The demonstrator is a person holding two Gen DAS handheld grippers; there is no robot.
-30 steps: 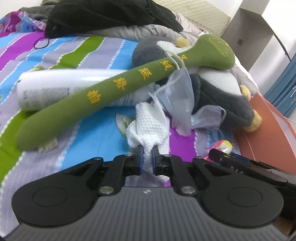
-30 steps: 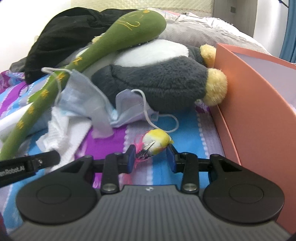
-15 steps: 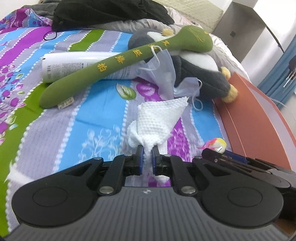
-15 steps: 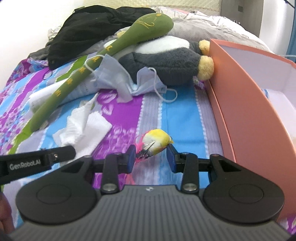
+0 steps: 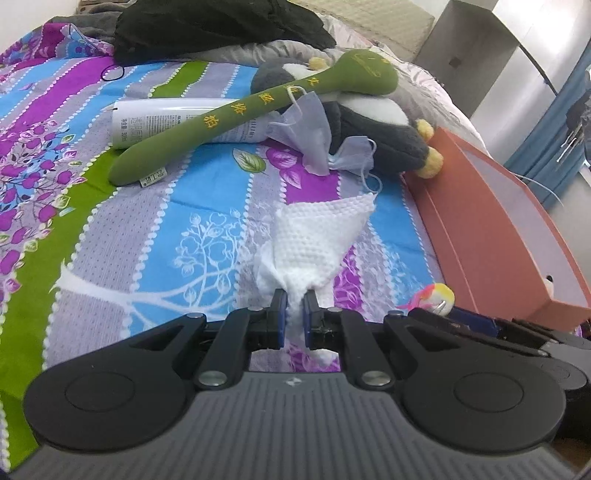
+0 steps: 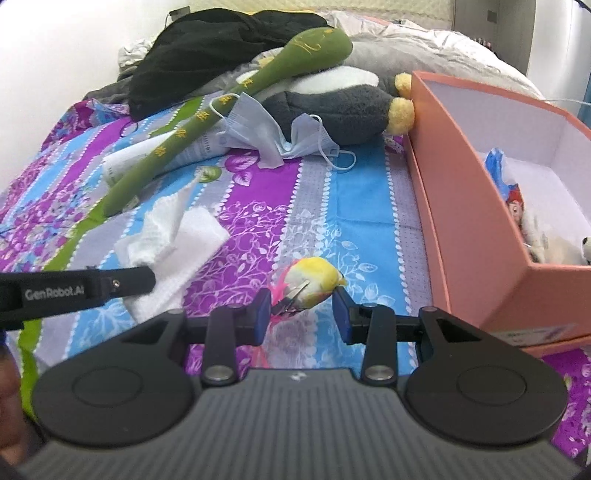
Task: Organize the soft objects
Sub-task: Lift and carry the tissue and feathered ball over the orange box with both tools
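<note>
My left gripper is clamped on a white textured tissue; the jaws are nearly closed with the bunched end pinched between the blue pads, and the rest fans out ahead over the bedsheet.

My right gripper holds a small yellow-and-white plush toy with pink tufts and a metal clip on it. The jaws stand partly apart, with the toy sitting between the pads. From the left wrist view the same toy shows at the right, beside the orange box.

In the right wrist view the box wall is just right of my right gripper. The box is open, white inside, and holds 1 blue wrapper plus a few small soft items, too small to identify.

Further back on the bed:
- Long green plush stick with yellow embroidered characters, lying across a white tube and up onto a grey-and-white plush penguin.
- 2 blue face masks crumpled just in front of the penguin, one looped on the green stick.
- The penguin's yellow feet touch the box's far corner.
- Black garment piled at the head of the bed.

The left gripper's arm enters the right view from the left, with the tissue at its tip.
</note>
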